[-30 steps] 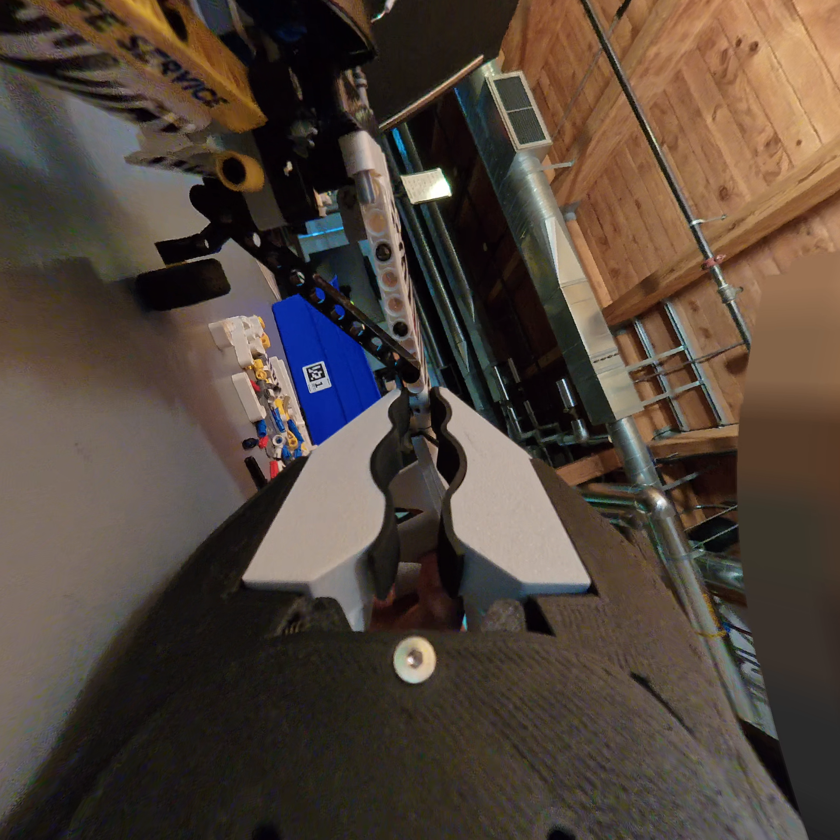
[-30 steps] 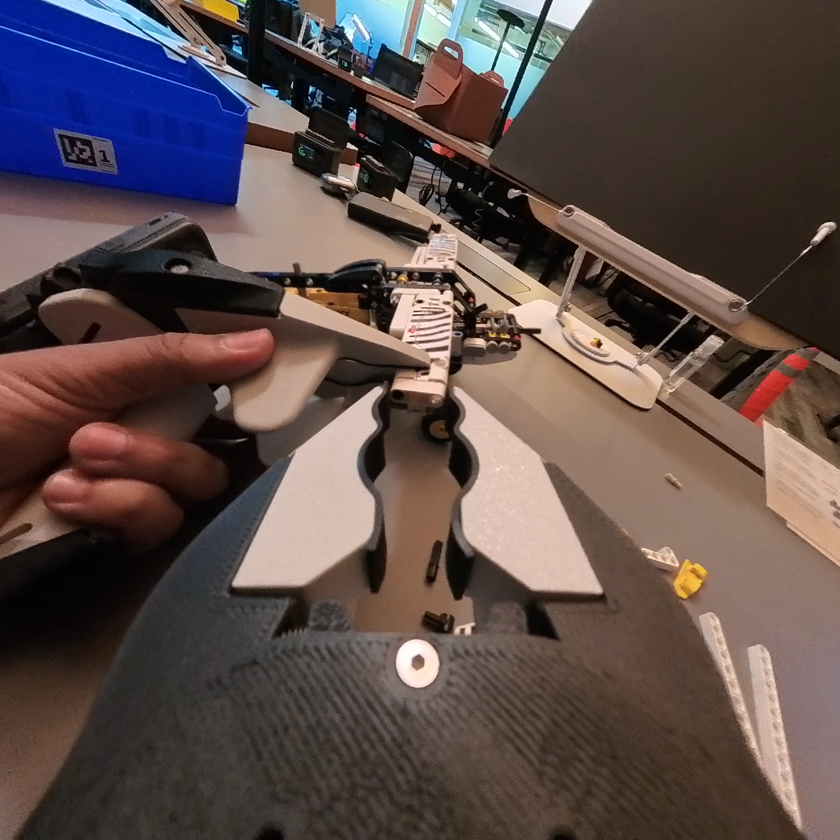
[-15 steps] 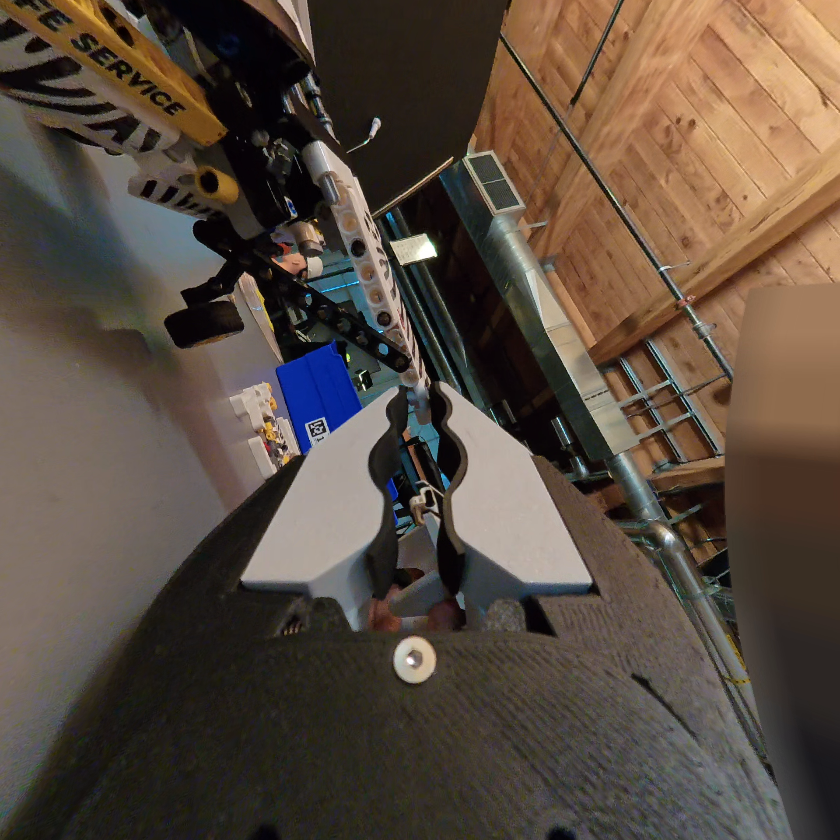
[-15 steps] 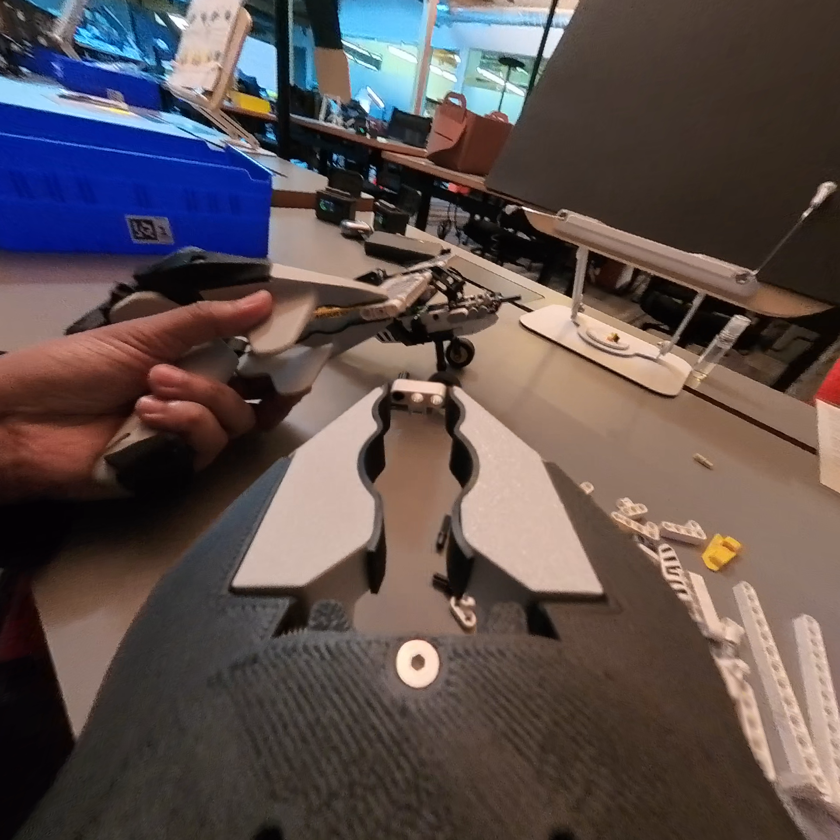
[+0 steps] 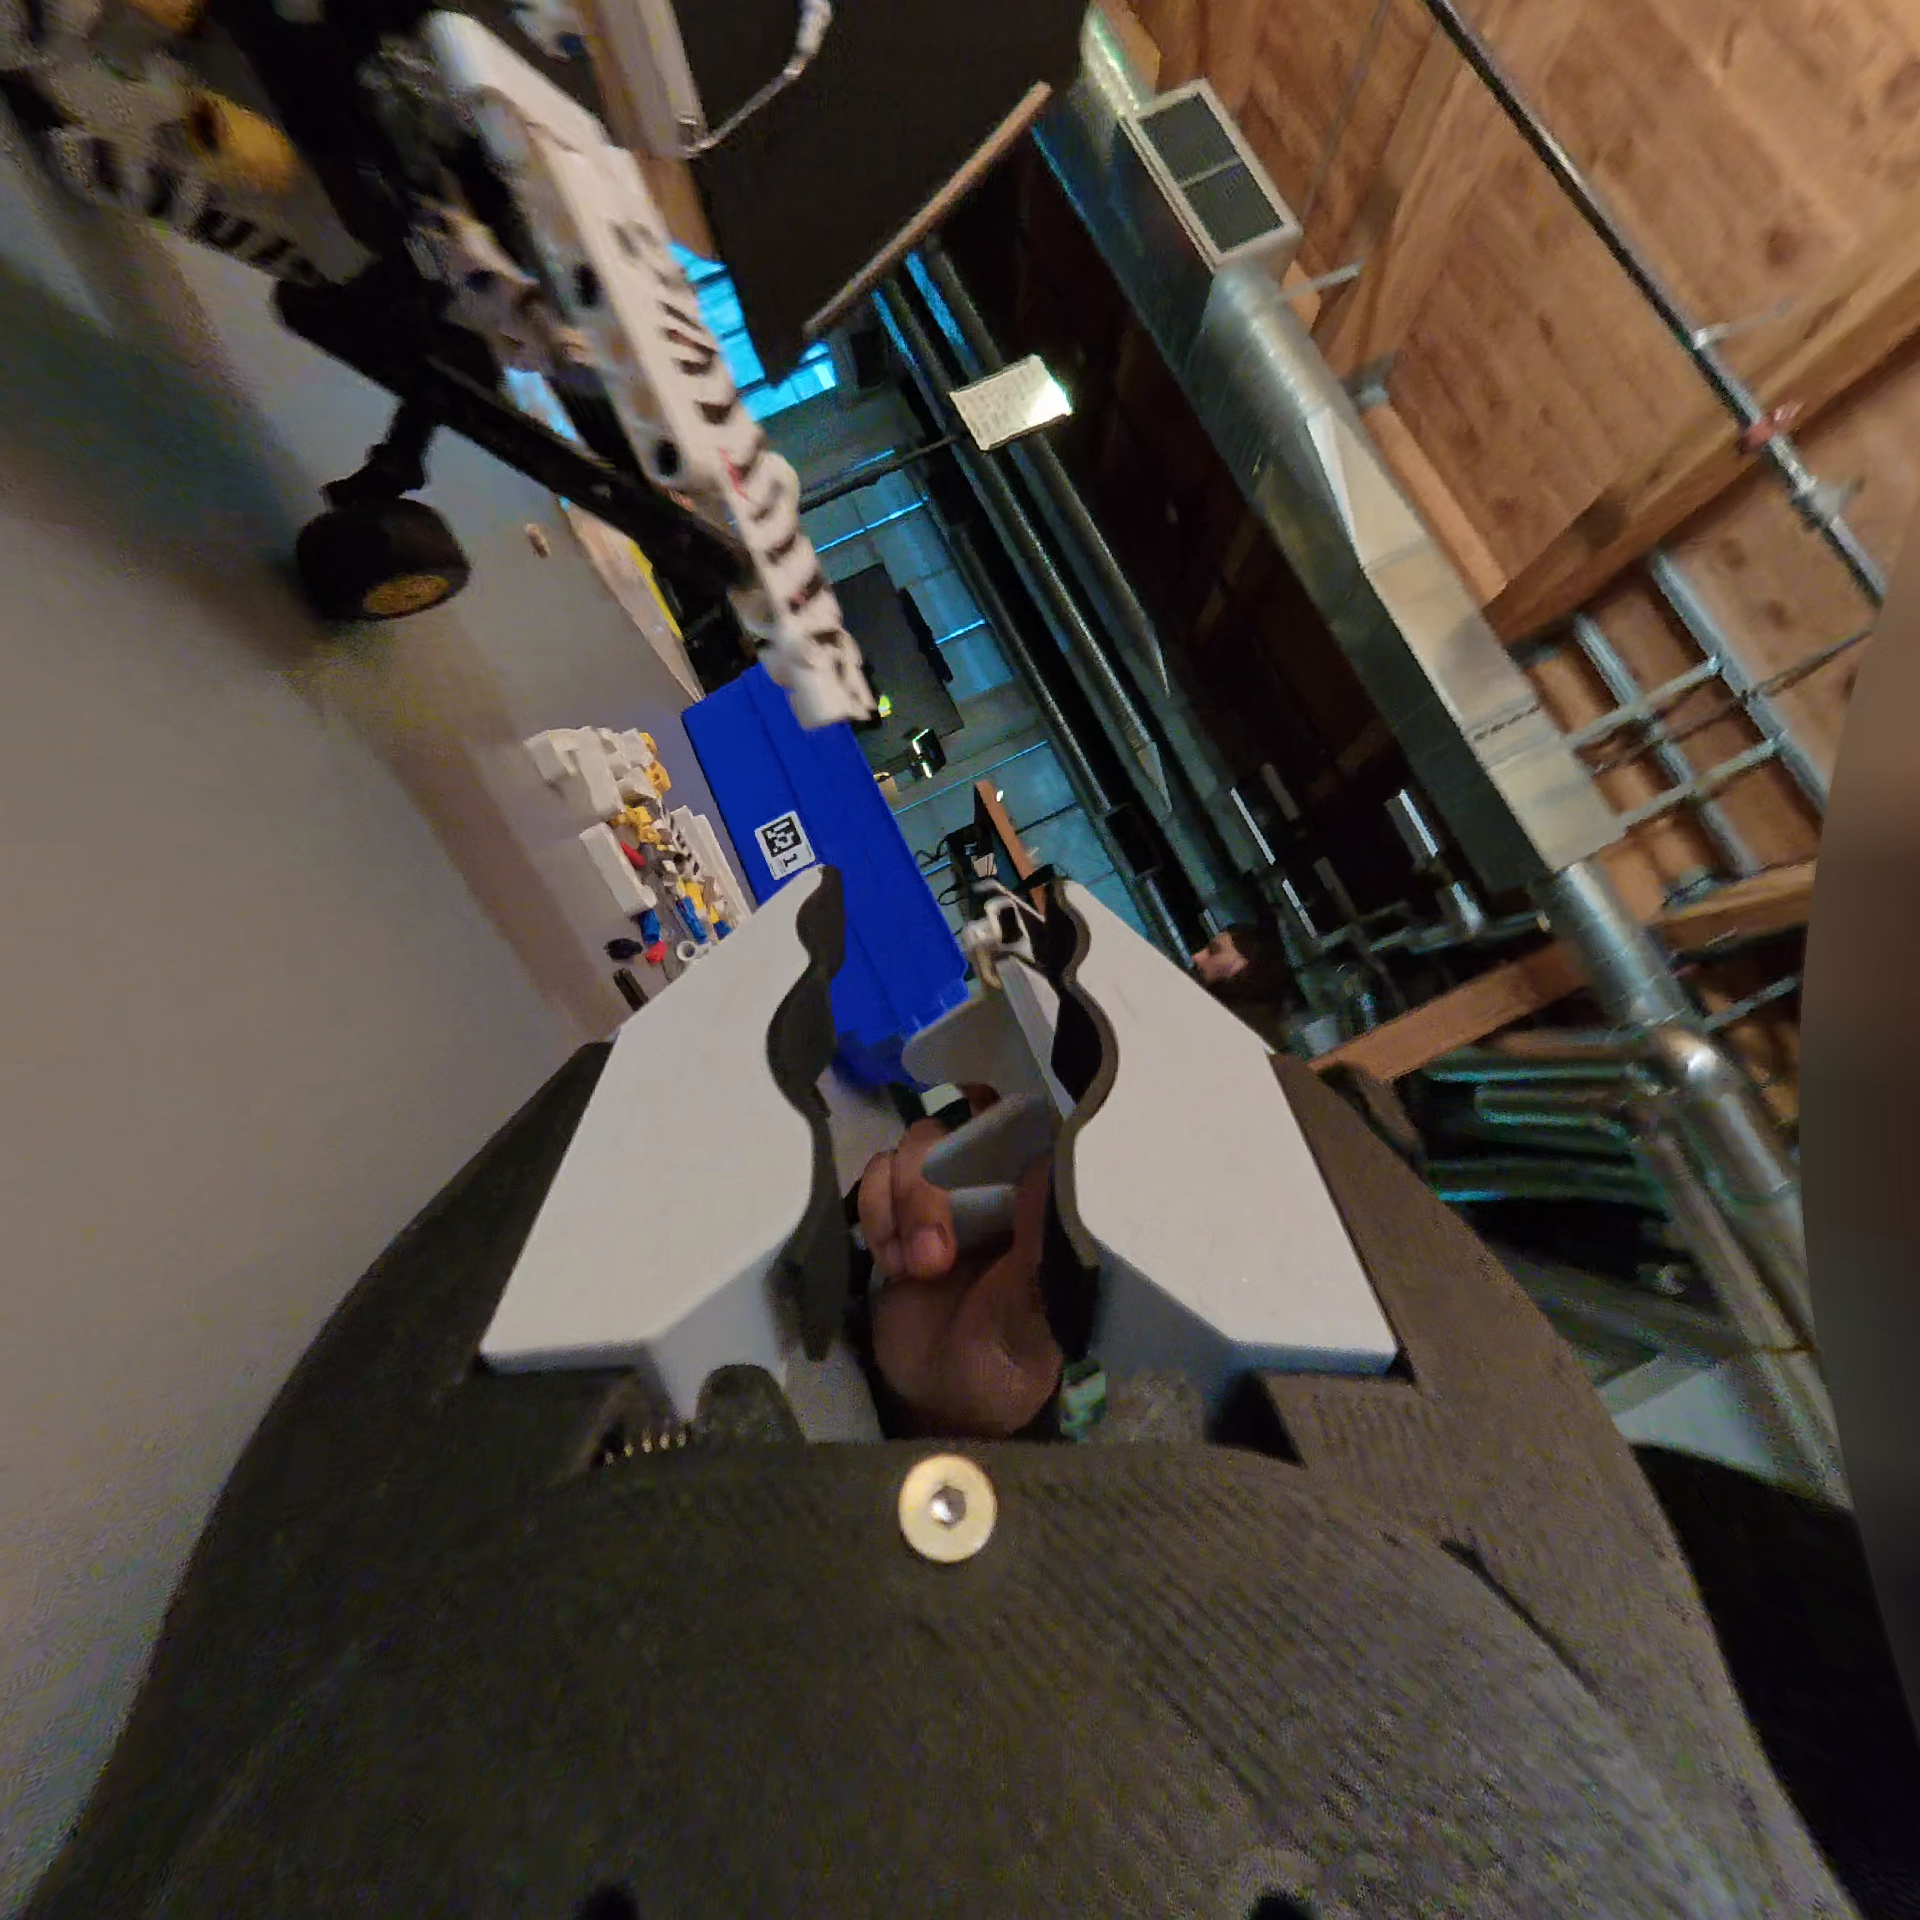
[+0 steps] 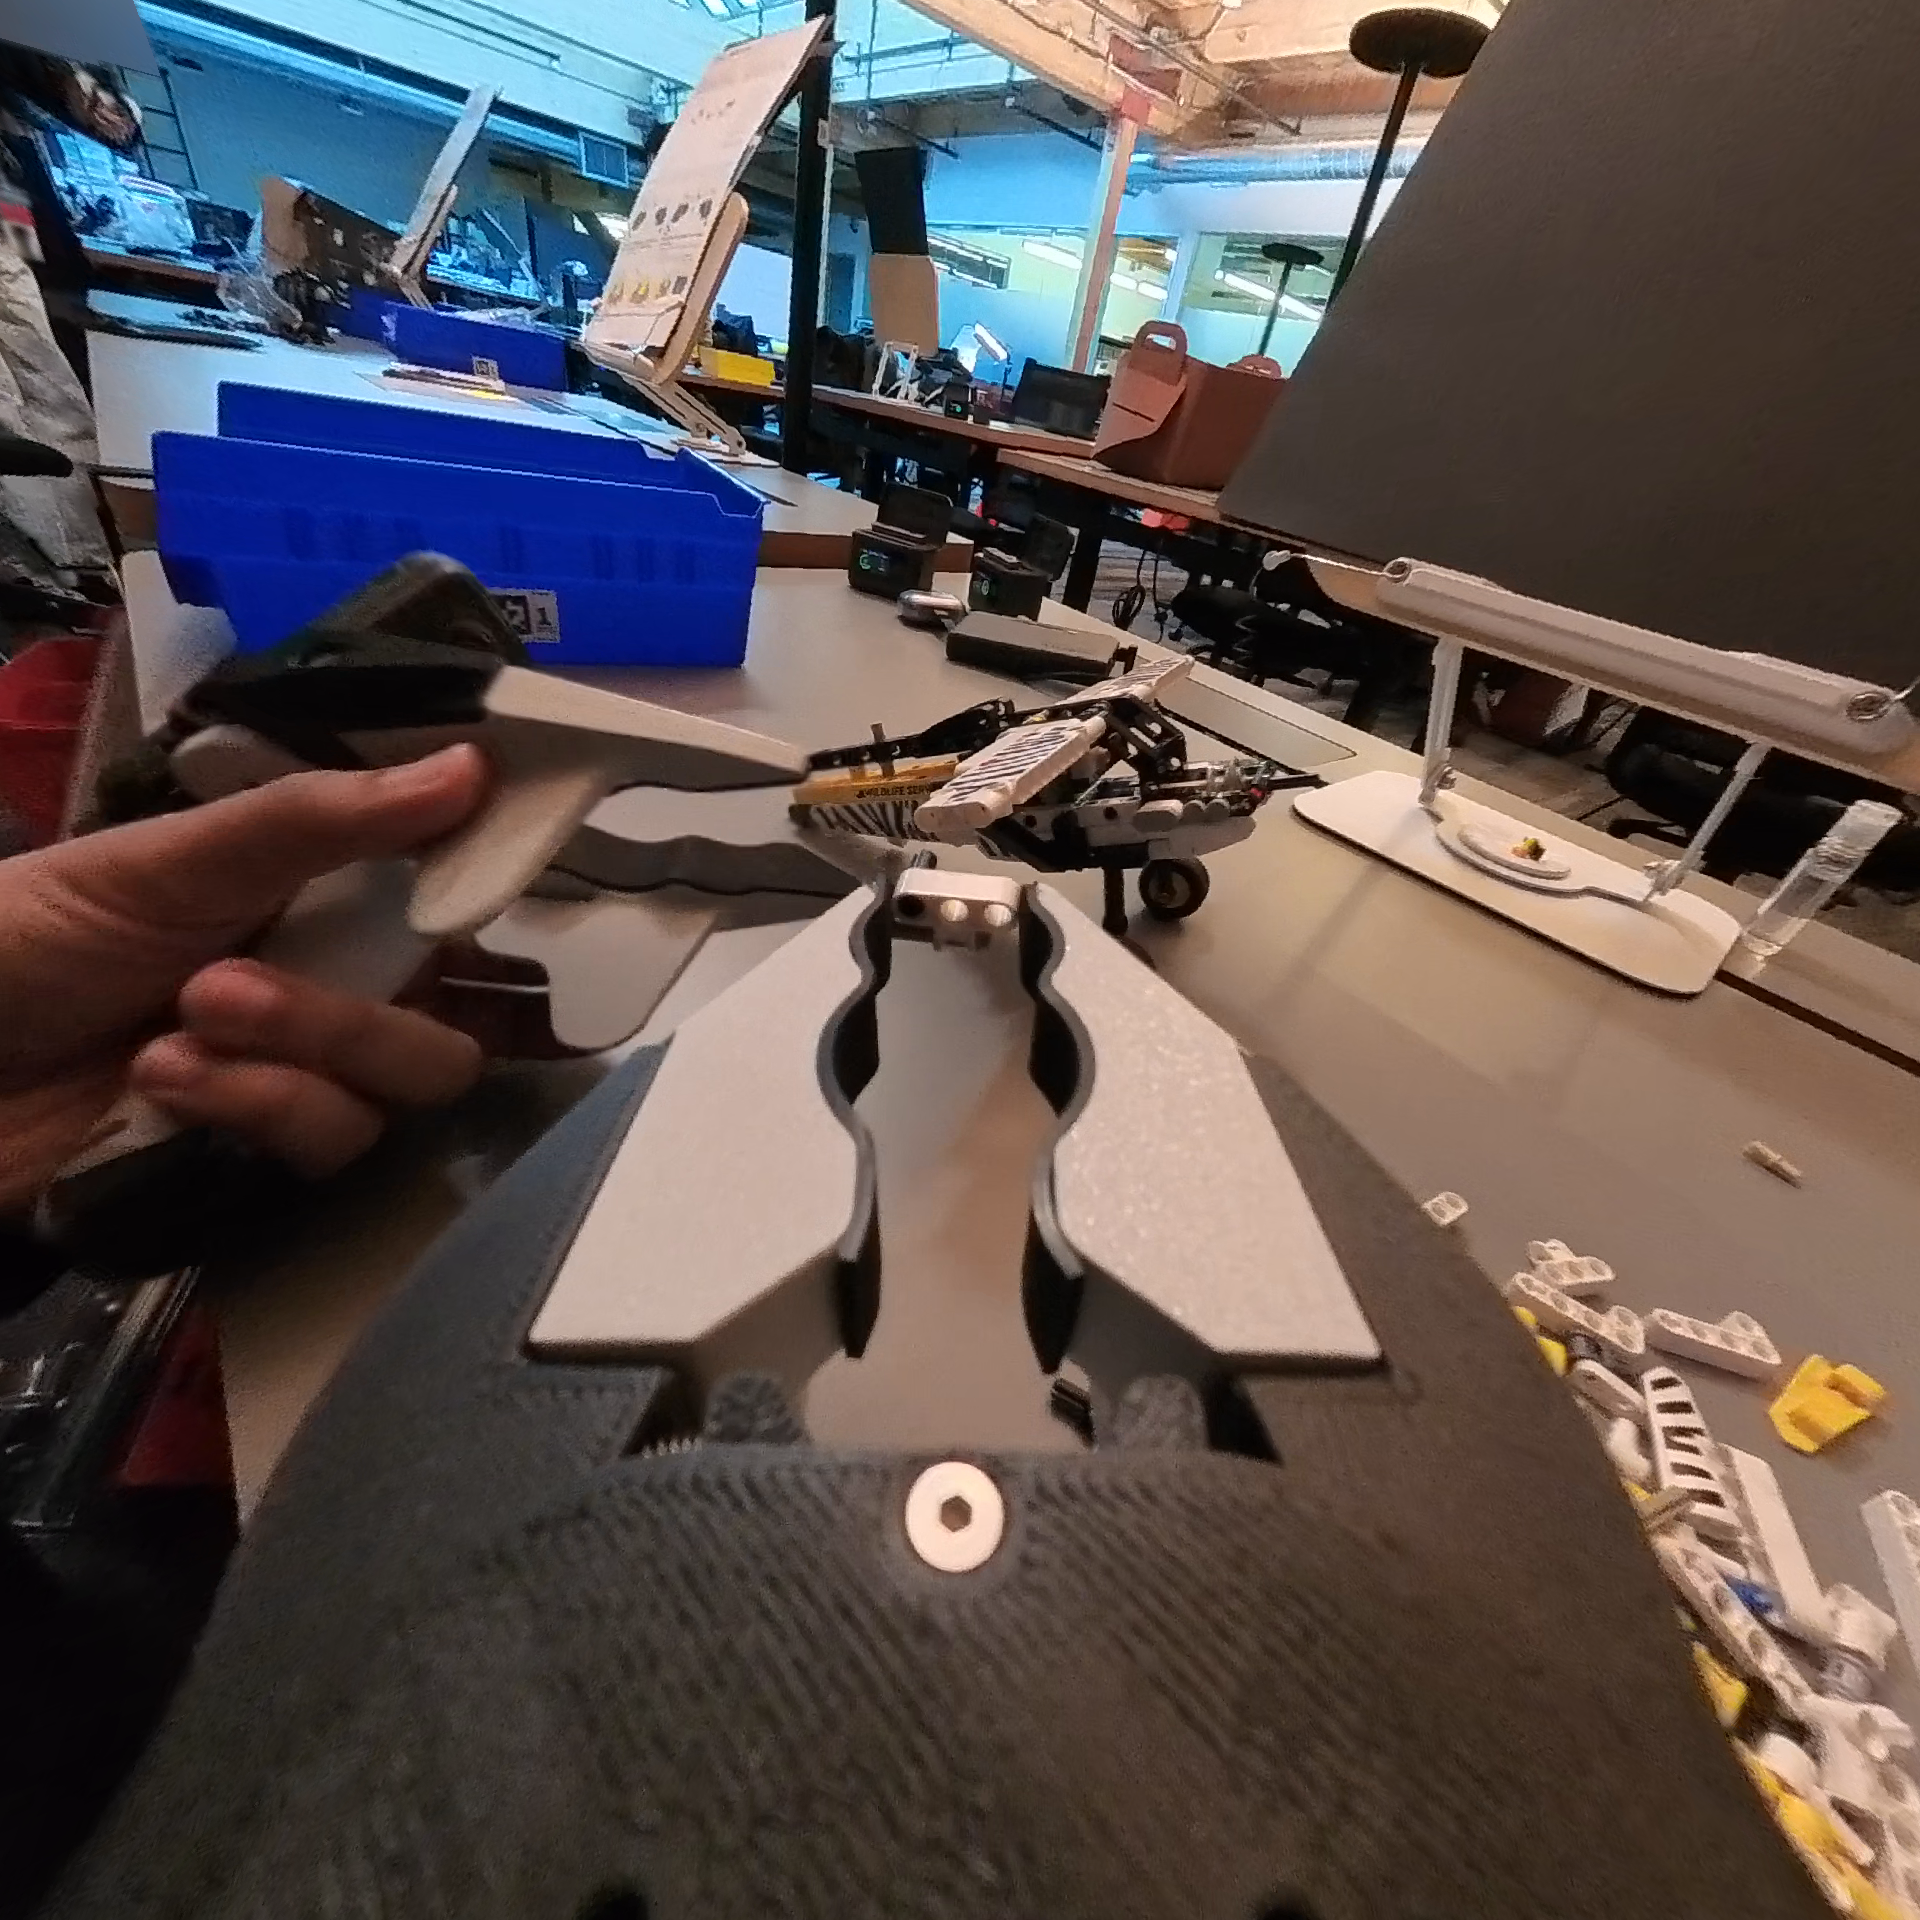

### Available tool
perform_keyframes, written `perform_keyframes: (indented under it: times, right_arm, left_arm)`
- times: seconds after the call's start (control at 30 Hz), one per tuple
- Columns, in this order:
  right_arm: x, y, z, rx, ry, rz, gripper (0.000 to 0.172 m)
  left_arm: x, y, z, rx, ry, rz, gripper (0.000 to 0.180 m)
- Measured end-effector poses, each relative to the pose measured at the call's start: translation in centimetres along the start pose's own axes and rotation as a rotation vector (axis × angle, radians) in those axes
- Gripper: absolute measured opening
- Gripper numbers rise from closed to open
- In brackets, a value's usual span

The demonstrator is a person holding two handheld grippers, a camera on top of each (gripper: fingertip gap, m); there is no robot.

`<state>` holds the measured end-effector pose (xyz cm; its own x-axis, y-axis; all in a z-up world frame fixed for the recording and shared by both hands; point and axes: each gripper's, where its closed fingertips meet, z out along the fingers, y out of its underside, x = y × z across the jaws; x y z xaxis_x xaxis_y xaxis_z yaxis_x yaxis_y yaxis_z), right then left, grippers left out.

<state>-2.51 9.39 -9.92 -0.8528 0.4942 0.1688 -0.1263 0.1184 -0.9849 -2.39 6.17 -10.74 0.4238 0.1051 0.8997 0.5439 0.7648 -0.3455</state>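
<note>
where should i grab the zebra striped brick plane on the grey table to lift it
Probably grip the zebra-striped toy brick aeroplane across its narrow fuselage just behind the white striped wing, coming from above. It stands level on its small black wheel; the wing and thin black tail beams look likelier to pop off.

Each gripper (image 6: 951,914) has pale grey wedge fingers (image 6: 1174,1174) with wavy black pads, a black textured body and one silver screw (image 6: 954,1520).

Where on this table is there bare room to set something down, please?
Bare table lies between the model plane, the white stand and the loose bricks. The near right edge is crowded with those bricks.
</note>
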Motion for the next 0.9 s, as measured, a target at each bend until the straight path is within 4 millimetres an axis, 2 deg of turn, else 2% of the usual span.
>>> perform_keyframes:
  times: [0.1, 0.2, 0.27, 0.4, 0.57, 0.67, 0.8, 0.9]
  right_arm:
    - [-0.4, 0.5, 0.2, -0.033, -0.009, -0.028, 0.022]
    - [-1.1, 1.1, 0.5, -0.083, 0.002, -0.112, 0.022]
    - [-1.5, 1.7, 0.7, -0.126, 0.006, -0.162, 0.022]
    - [-1.8, 2.5, 1.2, -0.182, 0.014, -0.223, 0.022]
    - [-2.2, 1.9, 1.1, -0.137, -0.004, -0.232, 0.022]
    - [-2.5, 1.3, 1.0, -0.095, -0.038, -0.208, 0.022]
    - [-3.2, 0.4, 0.7, -0.025, -0.093, -0.188, 0.022]
    - [-3.3, -0.1, 0.5, 0.004, -0.093, -0.198, 0.022]
  left_arm:
    - [1.1, 1.6, 0.3, -0.065, 0.004, 0.163, 0.036]
    - [0.5, 2.5, 0.6, -0.156, -0.081, 0.315, 0.037]
    - [-0.3, 2.1, 0.2, -0.169, -0.145, 0.369, 0.035]
    - [-0.8, 1.3, -0.6, -0.174, -0.156, 0.331, 0.032]
    - [-1.0, 1.4, -0.8, -0.245, -0.148, 0.369, 0.028]
    - [-0.3, 1.5, -0.9, -0.256, -0.071, 0.304, 0.022]
    - [1.3, 2.0, -1.0, -0.282, 0.064, 0.199, 0.001]
    - [2.2, 2.1, -1.0, -0.270, 0.145, 0.083, 0.003]
